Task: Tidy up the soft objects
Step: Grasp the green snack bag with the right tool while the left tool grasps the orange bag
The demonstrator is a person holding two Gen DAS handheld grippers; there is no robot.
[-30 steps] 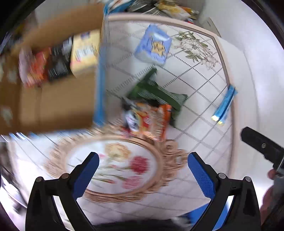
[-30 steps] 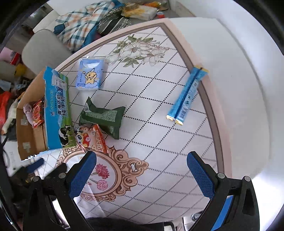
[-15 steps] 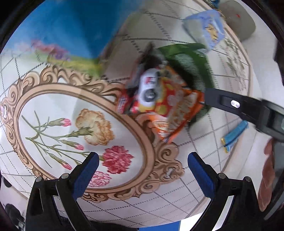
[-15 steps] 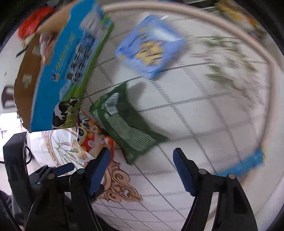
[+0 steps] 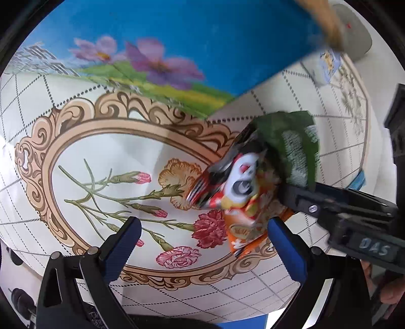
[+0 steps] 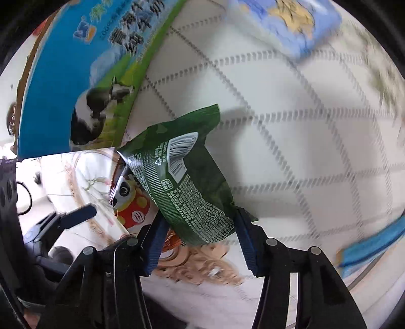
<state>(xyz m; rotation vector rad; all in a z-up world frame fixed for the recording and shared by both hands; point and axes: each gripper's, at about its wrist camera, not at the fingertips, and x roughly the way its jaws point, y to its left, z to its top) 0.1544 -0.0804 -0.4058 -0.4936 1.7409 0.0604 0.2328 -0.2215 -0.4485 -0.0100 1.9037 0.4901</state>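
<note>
A green snack bag lies tilted on an orange snack bag. My right gripper has its blue pads around the green bag's near end, jaws narrowed against its sides. In the left wrist view the orange bag lies on the floral tabletop with the green bag behind it. My left gripper is open and empty; its right pad touches the orange bag's lower edge. The right gripper's black body reaches in from the right.
A blue milk carton box stands close behind the bags, also in the right wrist view. A light blue tissue pack lies farther back. A blue stick packet lies near the table's right edge.
Both grippers moved in toward the snack bags. The right jaws narrowed from wide open onto the green bag's near end. The left gripper stayed open and came closer to the orange bag.
</note>
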